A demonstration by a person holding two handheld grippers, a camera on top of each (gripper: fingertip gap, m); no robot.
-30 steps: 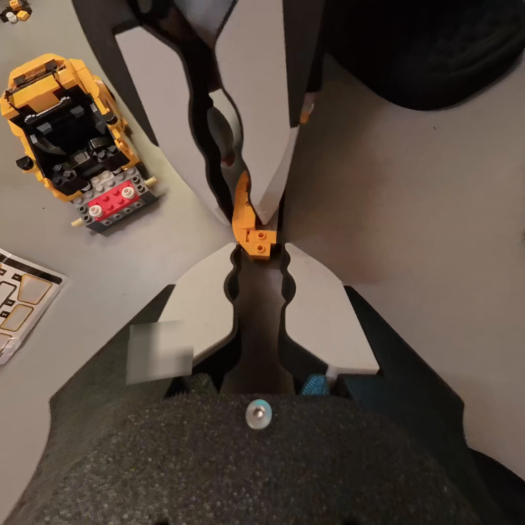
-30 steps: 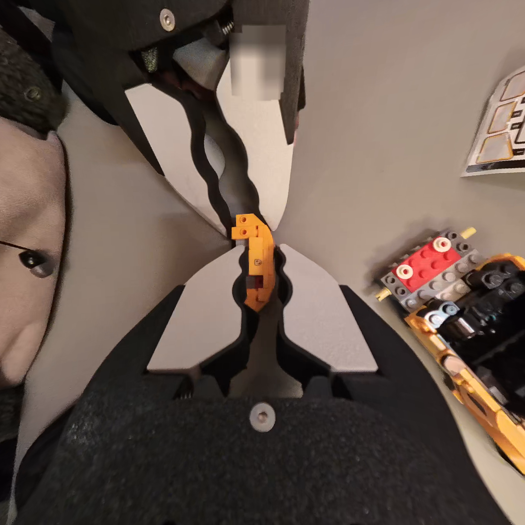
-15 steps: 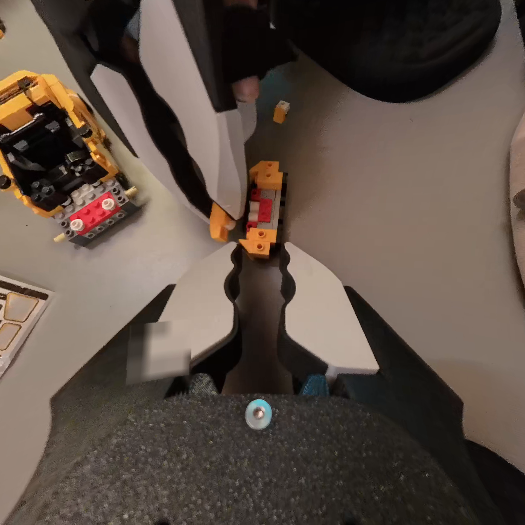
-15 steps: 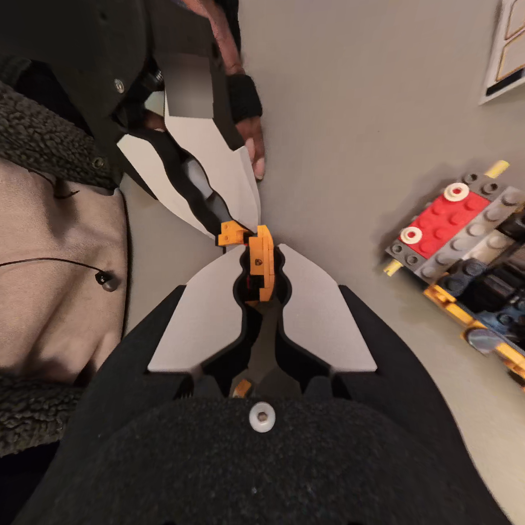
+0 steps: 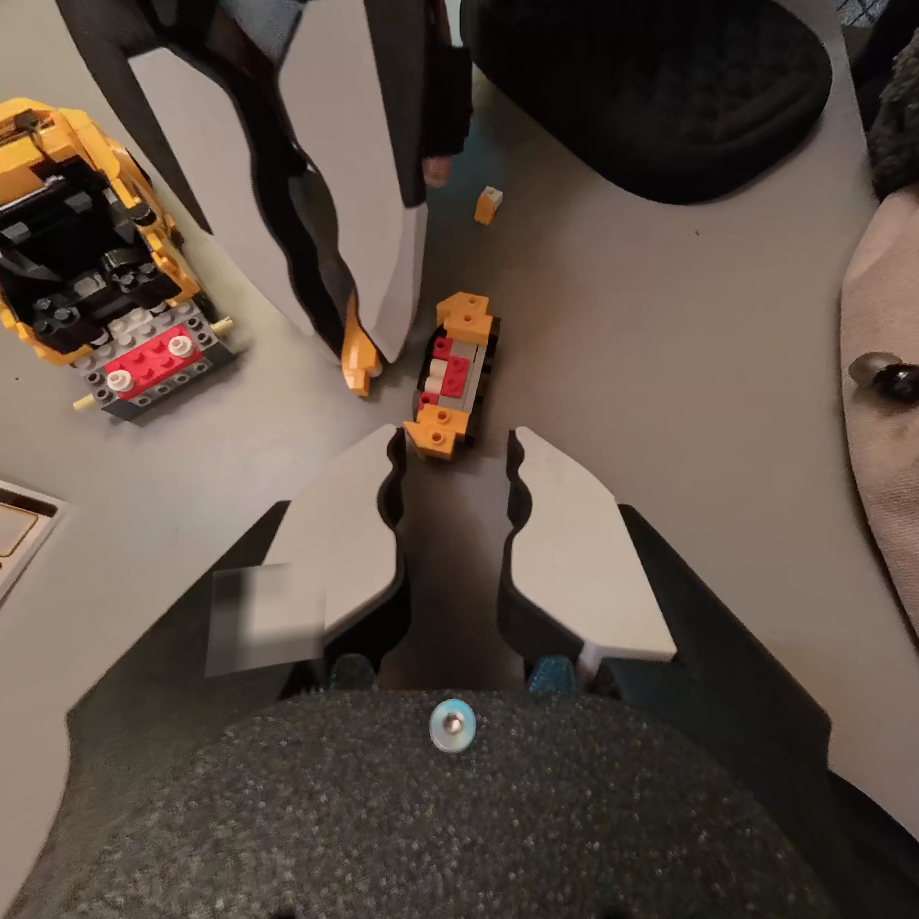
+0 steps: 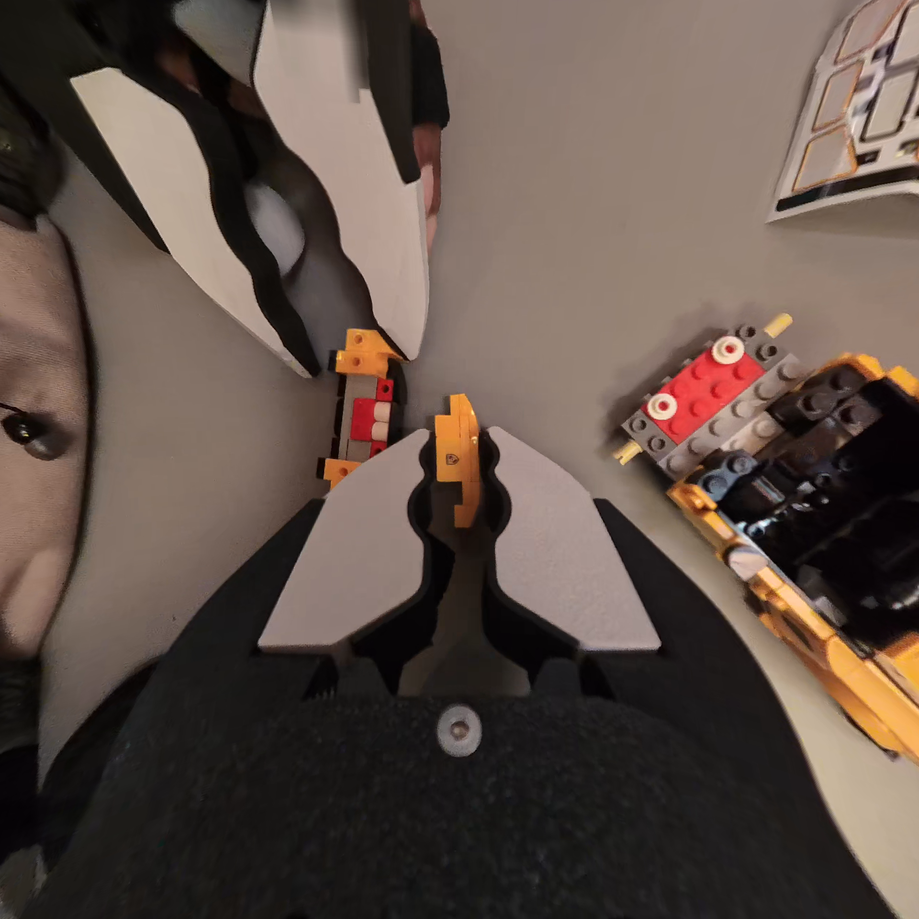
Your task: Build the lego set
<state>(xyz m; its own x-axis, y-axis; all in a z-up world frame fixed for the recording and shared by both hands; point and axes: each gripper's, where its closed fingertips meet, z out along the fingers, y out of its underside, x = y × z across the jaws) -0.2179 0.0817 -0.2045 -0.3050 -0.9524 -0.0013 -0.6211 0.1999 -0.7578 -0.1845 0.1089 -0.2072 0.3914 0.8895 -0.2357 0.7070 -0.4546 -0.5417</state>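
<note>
right gripper [image 6: 458, 432] pinches the orange panel [image 6: 458, 460] at centre frame; left gripper [image 5: 450, 437] gapes empty. a shallow hold could drop it short of the small sub-assembly [image 5: 455, 373].

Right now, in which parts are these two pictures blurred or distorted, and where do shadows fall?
Left wrist view: wide-angle bending at the edges; the yellow lego car is slightly soft; the small sub-assembly is sharp, with a shadow on the grey table beside it. Right wrist view: the sticker sheet is motion-blurred; the orange curved piece is sharp.
</note>
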